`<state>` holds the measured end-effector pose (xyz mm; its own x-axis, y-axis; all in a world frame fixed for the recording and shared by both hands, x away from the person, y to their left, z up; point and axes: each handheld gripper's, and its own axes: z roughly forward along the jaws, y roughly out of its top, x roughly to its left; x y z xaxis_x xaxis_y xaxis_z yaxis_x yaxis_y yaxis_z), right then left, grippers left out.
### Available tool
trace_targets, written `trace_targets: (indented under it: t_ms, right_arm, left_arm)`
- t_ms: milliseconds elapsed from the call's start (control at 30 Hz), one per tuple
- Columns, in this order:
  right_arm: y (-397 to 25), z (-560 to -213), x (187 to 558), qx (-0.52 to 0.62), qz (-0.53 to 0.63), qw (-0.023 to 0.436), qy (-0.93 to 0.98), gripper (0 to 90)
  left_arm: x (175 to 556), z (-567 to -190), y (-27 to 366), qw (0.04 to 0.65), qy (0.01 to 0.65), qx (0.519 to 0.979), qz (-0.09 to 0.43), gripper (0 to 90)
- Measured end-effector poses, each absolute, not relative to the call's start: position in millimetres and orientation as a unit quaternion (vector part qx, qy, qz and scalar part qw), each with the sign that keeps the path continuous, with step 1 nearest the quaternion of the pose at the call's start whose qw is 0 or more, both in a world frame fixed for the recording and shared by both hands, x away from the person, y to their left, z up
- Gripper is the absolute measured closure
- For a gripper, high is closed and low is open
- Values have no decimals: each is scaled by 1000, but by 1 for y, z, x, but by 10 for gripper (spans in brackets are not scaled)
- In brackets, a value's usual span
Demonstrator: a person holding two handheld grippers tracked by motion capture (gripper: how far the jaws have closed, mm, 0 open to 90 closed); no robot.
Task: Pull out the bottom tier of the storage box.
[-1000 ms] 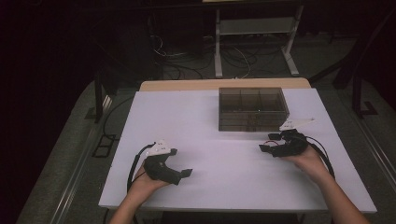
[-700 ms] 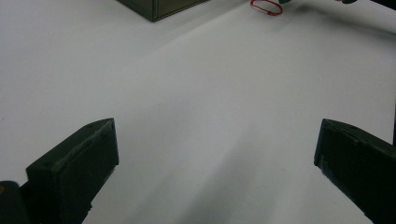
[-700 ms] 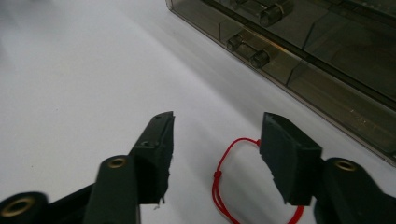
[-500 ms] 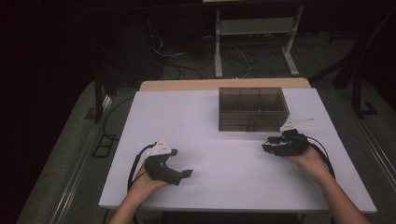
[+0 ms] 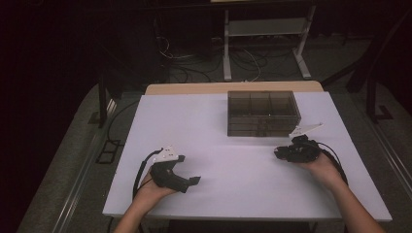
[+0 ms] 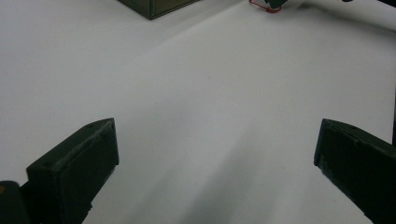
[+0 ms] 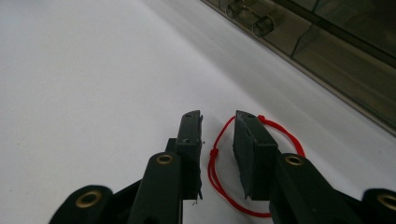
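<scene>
**A:** Dark floor and cables surround the white table [image 5: 233, 121]; what sits on it, biggest first?

**B:** Largest is the smoky clear compartment box [image 5: 262, 112], near the far edge, right of centre. Next come the two grippers. The left gripper [image 5: 192, 181] rests near the near edge, left of centre, its jaws spread wide over bare tabletop with nothing between them. The right gripper [image 7: 218, 154] lies toward the right edge, just in front of the box.

**A:** And the smallest thing?

**B:** A red string loop [image 7: 224, 186], lying flat on the table under the right gripper's tips. The jaws stand narrowly apart, one strand running between them, but they are not pinched on it.

**A:** So how far along is the work?

**B:** Early, by the look of it. The loop is lined up but not yet grasped or lifted; closing on it and carrying it, probably to the box, remain.
</scene>
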<state>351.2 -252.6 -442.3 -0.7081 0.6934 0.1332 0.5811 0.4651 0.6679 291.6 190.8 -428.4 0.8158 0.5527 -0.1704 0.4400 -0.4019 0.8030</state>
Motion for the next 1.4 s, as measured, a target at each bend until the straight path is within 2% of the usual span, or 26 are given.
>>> trace_targets:
  t_ms: [567, 833, 1400]
  right_arm:
    - [-249, -446, 351, 361, 338, 82, 865, 771]
    - [-248, -446, 349, 356, 332, 90, 869, 837]
    - [-248, -446, 349, 355, 333, 88, 869, 857]
  left_arm:
    - [291, -429, 190, 457, 296, 836, 61, 0]
    - [291, -429, 190, 457, 297, 836, 62, 0]
    - [291, -429, 190, 456, 296, 837, 62, 0]
